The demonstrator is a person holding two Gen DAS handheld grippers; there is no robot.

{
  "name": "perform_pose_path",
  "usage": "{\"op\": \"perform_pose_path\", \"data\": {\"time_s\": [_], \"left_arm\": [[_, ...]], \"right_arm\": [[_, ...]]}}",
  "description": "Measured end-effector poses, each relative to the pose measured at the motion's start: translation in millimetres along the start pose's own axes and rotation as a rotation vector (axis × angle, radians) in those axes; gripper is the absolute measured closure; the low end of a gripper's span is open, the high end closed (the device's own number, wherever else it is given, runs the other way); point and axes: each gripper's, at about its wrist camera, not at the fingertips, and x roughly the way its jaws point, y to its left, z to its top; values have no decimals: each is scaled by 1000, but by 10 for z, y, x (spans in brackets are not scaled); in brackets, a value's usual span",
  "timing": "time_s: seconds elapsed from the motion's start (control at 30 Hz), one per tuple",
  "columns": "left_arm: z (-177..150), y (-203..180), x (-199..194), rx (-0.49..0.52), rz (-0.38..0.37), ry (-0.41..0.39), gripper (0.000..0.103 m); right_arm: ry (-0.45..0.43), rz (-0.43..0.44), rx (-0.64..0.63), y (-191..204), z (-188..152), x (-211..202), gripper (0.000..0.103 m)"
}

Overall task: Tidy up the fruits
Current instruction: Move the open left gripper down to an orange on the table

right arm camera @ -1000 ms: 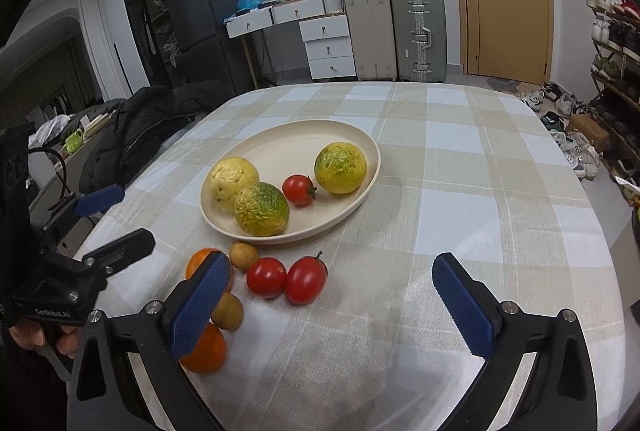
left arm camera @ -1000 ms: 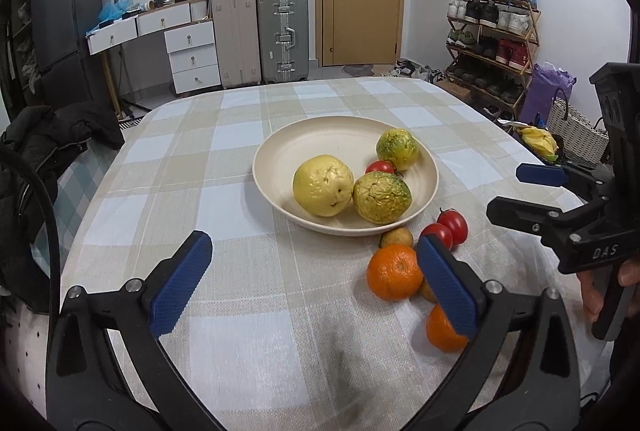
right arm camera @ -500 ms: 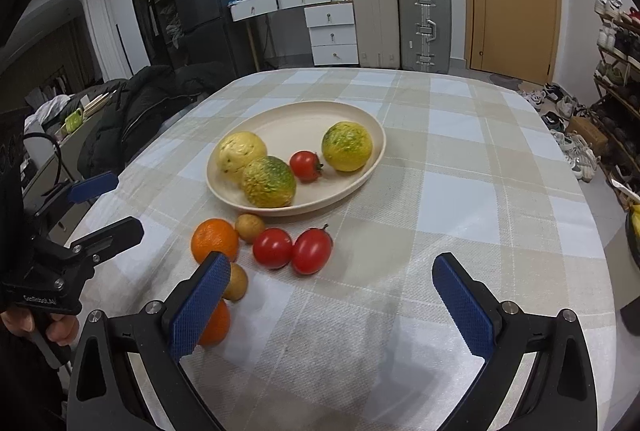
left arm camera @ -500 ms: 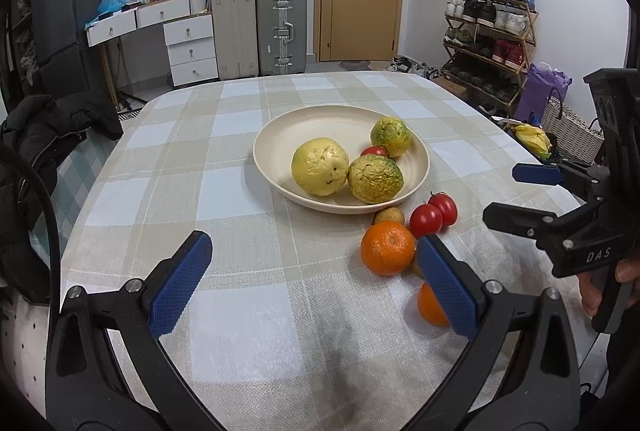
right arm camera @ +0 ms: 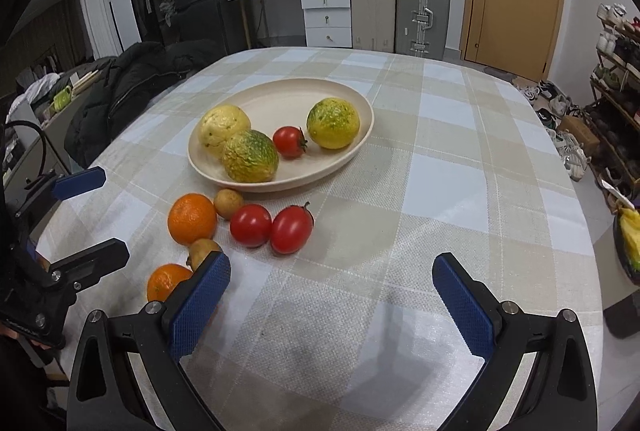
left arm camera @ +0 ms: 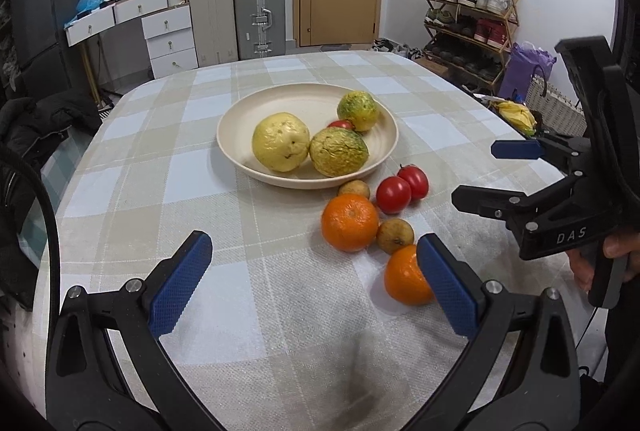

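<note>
A cream plate (left arm camera: pixel 240 119) (right arm camera: pixel 352 99) holds a yellow fruit (left arm camera: pixel 281 141), two yellow-green fruits (left arm camera: pixel 338 152) (left arm camera: pixel 358 111) and a small tomato (right arm camera: pixel 289 141). In front of it on the checked cloth lie two oranges (left arm camera: pixel 350 222) (left arm camera: pixel 406 277), two tomatoes (right arm camera: pixel 251 225) (right arm camera: pixel 291 229) and two small brown fruits (left arm camera: pixel 353 188) (left arm camera: pixel 395 235). My left gripper (left arm camera: pixel 314 285) is open and empty, above the cloth short of the oranges. My right gripper (right arm camera: pixel 332 301) is open and empty, to the right of the loose fruit.
The round table's near edge curves close below both grippers. Beyond the table stand suitcases (left arm camera: pixel 259 19), white drawers (left arm camera: pixel 170 41), a door and a shoe rack (left arm camera: pixel 472 27). A dark coat (right arm camera: pixel 132 83) lies on a chair at the left.
Both grippers have pulled back and risen a little, so the plate and loose fruit sit farther off. Both stay open. No fruit has moved.
</note>
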Motion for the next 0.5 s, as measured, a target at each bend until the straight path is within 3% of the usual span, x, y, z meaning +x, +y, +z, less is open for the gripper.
{"op": "perform_pose_path", "data": {"time_s": [0.5], "left_arm": [[-148,-344,210,115,-64,81,3]], "right_arm": [[40,4,-29,-12,-31,81,0]]}}
